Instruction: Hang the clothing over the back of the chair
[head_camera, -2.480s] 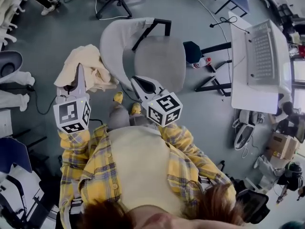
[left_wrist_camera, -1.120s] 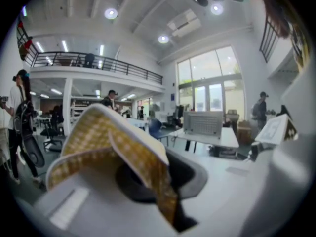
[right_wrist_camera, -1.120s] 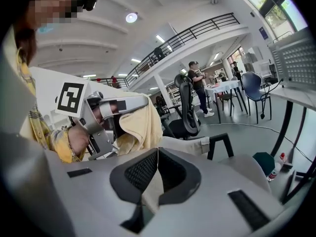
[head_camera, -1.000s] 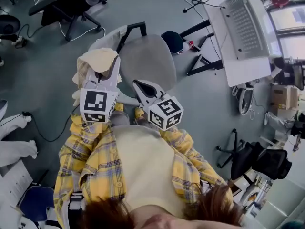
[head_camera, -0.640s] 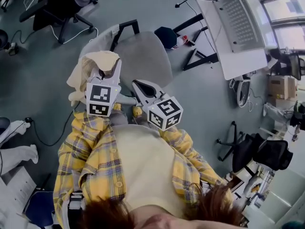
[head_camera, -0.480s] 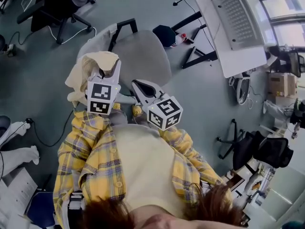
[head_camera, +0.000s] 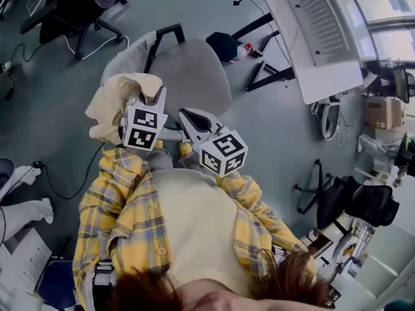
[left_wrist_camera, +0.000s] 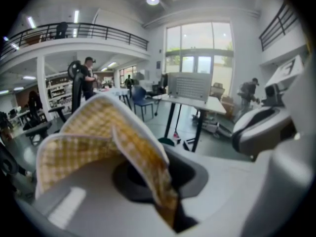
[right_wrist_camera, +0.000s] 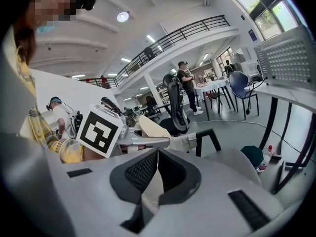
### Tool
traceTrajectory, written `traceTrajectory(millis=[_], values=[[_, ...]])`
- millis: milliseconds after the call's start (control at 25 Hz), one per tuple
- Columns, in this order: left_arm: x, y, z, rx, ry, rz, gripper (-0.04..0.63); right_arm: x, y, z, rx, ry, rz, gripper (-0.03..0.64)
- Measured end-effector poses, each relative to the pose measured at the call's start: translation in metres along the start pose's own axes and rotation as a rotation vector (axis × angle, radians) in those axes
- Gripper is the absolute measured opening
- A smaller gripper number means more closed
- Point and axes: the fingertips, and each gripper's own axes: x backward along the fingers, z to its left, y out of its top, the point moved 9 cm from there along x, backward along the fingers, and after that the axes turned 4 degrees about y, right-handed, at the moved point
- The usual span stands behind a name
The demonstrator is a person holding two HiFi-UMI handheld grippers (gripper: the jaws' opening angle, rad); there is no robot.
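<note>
While the chair (head_camera: 194,76) waits with its seat bare, the step in hand looks like carrying the clothing to the backrest (head_camera: 126,54); nothing is draped there yet. The chair stands just beyond the person's feet, with the backrest on its left side and a black armrest (head_camera: 162,37) at the far edge.

The clothing (head_camera: 120,99), a cream and yellow-checked bundle, hangs bunched at the left. It overlaps the near end of the backrest in the head view, and whether it already touches the backrest cannot be told.

The left gripper (head_camera: 157,97) is clenched on a fold of the checked fabric. In its own view the cloth rises out of the closed jaws and arches off to the left. It points forward and downward, toward the near end of the backrest.

The right gripper (head_camera: 186,115) sits just right of it, nearer the seat and angled gently down. Its jaws are pinched together on a pale strip of cloth, apparently part of the same garment.

The next move, as I judge it, calls for lifting the bundle above the backrest's top edge. The two grips would then spread apart so the fabric opens out. After that the cloth can be lowered astride the edge, some on each side, before either grip lets go. Released while still bunched, it would likely slide off to the floor.
</note>
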Motion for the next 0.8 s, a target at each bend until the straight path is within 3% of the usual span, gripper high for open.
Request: traceTrajectory(millis=[600,800], values=[[-0.019,-0.014,-0.017,0.024,-0.079,0.105,0.242,0.009,0.001,-0.006,0.001,0.0,-0.008,0.015],[-0.017,-0.014,-0.026,-0.064,-0.069,0.15,0.244,0.011,0.0,-0.008,0.003,0.003,-0.01,0.015]])
